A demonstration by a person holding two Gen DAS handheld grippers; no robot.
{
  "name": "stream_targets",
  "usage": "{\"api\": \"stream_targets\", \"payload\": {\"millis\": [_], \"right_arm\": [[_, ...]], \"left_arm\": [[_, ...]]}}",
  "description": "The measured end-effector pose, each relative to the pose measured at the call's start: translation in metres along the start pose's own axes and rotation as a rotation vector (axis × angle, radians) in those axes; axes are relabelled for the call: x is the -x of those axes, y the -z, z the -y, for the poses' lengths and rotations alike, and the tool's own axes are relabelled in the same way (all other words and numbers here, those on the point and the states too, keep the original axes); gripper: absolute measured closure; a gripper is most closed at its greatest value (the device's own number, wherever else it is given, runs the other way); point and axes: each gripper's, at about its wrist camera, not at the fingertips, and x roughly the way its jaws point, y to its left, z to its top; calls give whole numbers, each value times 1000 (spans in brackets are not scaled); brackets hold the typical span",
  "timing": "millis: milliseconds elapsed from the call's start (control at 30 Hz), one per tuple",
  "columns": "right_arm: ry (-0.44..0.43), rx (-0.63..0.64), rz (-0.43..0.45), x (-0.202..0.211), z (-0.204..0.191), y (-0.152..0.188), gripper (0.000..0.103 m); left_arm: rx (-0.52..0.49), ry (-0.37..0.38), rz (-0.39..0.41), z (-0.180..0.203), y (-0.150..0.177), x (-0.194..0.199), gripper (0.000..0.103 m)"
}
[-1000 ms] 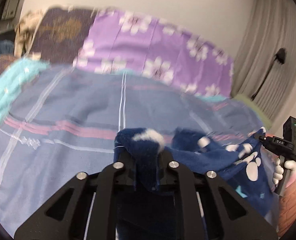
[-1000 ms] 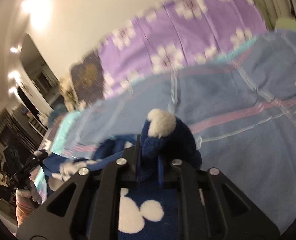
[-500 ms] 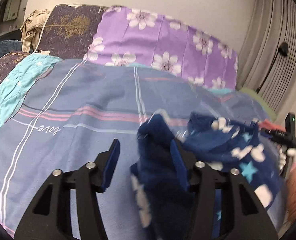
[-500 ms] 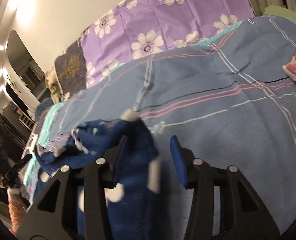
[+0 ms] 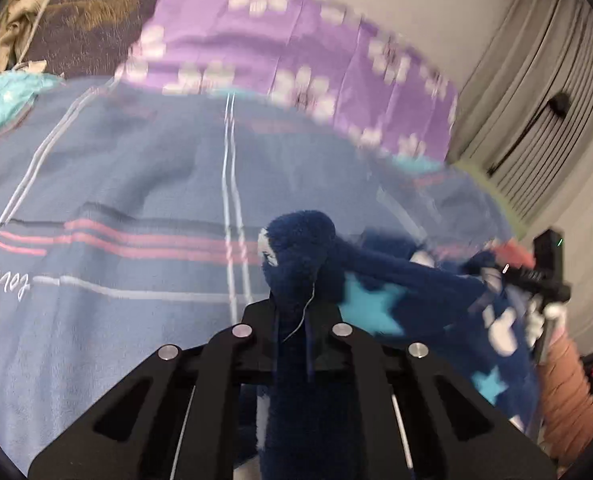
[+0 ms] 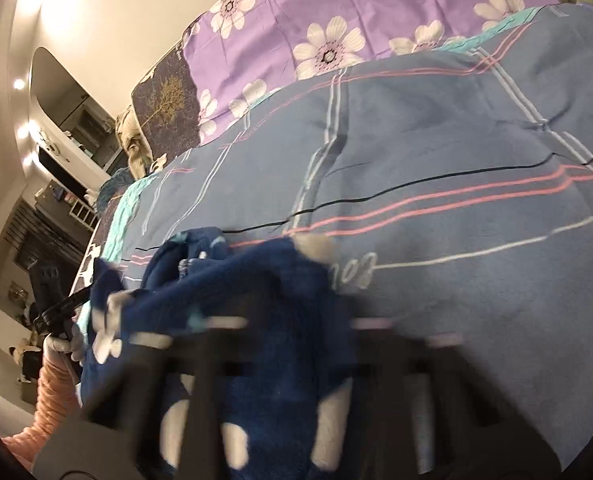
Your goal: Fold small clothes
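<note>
Fleece is bunched between the jaws of the left gripper (image 5: 292,320), which have just been closing and now pinch a thick roll of the navy garment (image 5: 408,292) hard. The right gripper (image 6: 296,344) is badly blurred in its own view, but the same cloth sits between its jaws, which have also just been closing, and I take it to be clenched on the fabric too. From the left wrist view the right gripper shows at the far edge, with the garment strung between the two tools, so each holds one end of it.

The garment is dark blue plush with turquoise stars and white shapes. It hangs just above and partly drapes onto the bed cover (image 5: 136,184), a grey-blue sheet with pink, white and black stripes. Behind that lie a purple floral pillow (image 6: 376,12) and a dark one with a gold tree print (image 6: 164,100).

This looks like a fresh pinch on two corners, early in a fold. The next move probably calls for lifting both ends together, pulling the cloth taut and laying it flat before doubling it over.

Cursive writing on the bed cover appears to read "love", seen upside down; in the right wrist view only a few loops of it show.
</note>
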Motion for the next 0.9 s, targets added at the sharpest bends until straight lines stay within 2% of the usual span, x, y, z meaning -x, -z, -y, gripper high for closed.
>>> {"api": "stream_targets", "payload": {"millis": [67,133,167,233,267,333,400,567,633,700,900], "right_arm": [[-106,-8,101,25,-6,0,92],[-121,-25,150,35,-2,-3,92],[-92,-25,150,32,1,-5,91],[1,-36,64,6,12,-7,87],[34,-54,10,-9,17,-4,86],[108,-73,-56,-28,23,8,81],[112,-76,-31,-21,23,16,78],[137,-51,58,40,17,38,72],[147,-26,73,66,15,57,67],[150,-29,72,90,17,87,66],[143,-93,46,125,24,163,65]], "left_arm": [[6,10,88,1,-1,21,94],[4,-11,107,-2,-1,28,94],[-13,-55,84,-5,1,23,94],[-23,-119,3,-13,8,1,91],[-30,-152,-69,-17,15,-16,90],[-38,-203,-136,-22,28,-34,84],[-17,-187,-132,-23,34,-30,82],[15,-136,-55,-21,44,19,71],[22,-115,-31,-18,56,39,62],[36,-91,-21,-13,74,59,61],[111,-45,-72,-3,139,92,60]]}}
